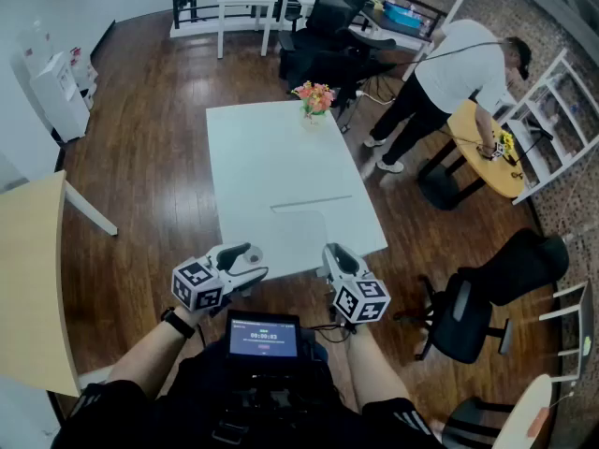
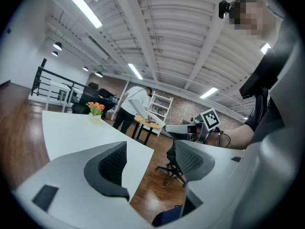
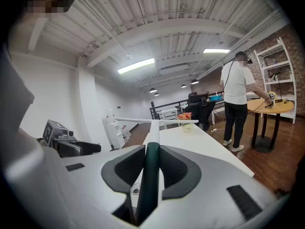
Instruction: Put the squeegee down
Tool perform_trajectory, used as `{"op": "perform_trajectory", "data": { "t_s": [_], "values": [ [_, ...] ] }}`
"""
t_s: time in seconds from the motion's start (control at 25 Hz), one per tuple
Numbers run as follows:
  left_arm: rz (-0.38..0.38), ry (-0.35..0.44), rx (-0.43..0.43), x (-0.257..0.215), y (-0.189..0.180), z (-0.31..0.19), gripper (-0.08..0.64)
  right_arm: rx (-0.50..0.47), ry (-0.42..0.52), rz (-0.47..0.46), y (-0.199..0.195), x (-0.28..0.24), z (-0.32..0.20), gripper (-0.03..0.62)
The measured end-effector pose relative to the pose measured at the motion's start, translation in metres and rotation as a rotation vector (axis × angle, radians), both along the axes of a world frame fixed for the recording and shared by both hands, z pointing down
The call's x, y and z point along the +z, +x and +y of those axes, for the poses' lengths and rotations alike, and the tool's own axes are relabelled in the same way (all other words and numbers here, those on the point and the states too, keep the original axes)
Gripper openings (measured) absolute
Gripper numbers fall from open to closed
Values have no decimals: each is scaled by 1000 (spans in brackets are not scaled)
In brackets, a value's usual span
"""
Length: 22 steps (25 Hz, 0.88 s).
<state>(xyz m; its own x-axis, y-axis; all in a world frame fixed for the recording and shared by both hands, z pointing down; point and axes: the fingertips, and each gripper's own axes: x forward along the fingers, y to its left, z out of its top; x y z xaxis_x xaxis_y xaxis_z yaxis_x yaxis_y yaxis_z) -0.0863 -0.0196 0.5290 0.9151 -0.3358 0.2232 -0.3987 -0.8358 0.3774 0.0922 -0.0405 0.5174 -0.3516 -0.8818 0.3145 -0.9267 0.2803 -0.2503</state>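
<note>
The squeegee [image 1: 312, 202] has a long white blade, a white shaft and a dark green handle [image 3: 150, 175]. My right gripper [image 1: 330, 252] is shut on that handle at the near edge of the white table [image 1: 281, 148]. In the right gripper view the shaft runs straight ahead from my right gripper [image 3: 151, 163] to the crosswise blade [image 3: 155, 121] over the tabletop. I cannot tell whether the blade touches the table. My left gripper [image 1: 247, 254] hovers open at the table's near left corner, its jaws wide apart with nothing between them in the left gripper view [image 2: 150, 159].
A flower vase [image 1: 314, 98] stands at the table's far end. A person [image 1: 449, 73] leans over a round wooden table [image 1: 487, 152] at the right. A black office chair [image 1: 468, 307] is near right, and a wooden table [image 1: 28, 279] is at left.
</note>
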Motion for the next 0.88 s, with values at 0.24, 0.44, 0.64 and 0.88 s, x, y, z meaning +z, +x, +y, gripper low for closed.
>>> {"op": "perform_trajectory", "data": {
  "t_s": [0.24,0.44,0.64,0.88],
  "values": [
    [2,-13,2,6,6,-25,318,15,-50,-15,11,18,-35,115],
    [-3,-29,-1,16,26,-59,316,13,-93,14,33,46,-80,115],
    [-23,-44,-7,28,48,-99,318,11,-137,49,60,84,-141,115],
    [-26,-89,-36,41,79,-160,316,-6,-229,134,97,149,-227,115]
  ]
}}
